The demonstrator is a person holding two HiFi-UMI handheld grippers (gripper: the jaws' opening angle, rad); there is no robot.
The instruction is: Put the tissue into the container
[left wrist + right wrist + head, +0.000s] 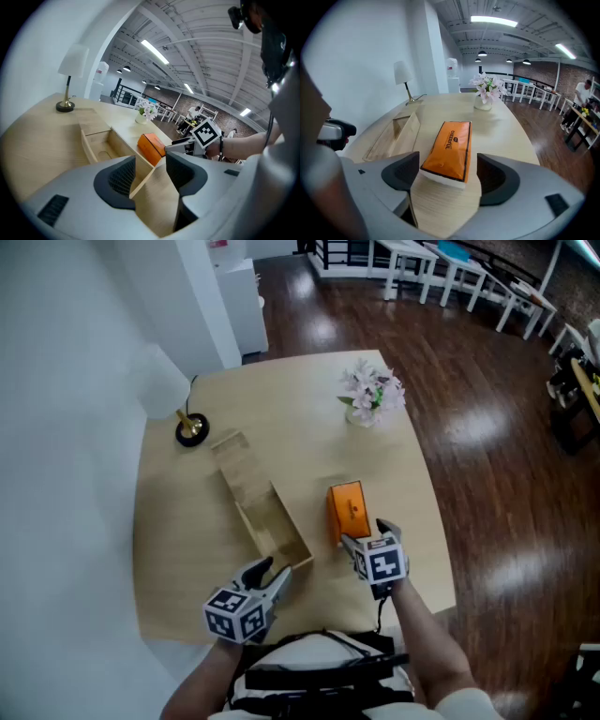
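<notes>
left tongs (272,573): wide open, the container's (281,526) near corner pokes between the jaws, so a bump could shove it
right tongs (367,532): wide too, pads not touching
tissue pack (347,510): on the table, near end between the right jaws; an end-only pinch might let it sag or slip

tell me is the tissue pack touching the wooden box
Apart. The right gripper view shows a strip of bare table between the tissue pack and the wooden box.

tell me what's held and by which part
Nothing. The right gripper is open astride the tissue pack, at its near end; the left gripper is open at the container.
</notes>
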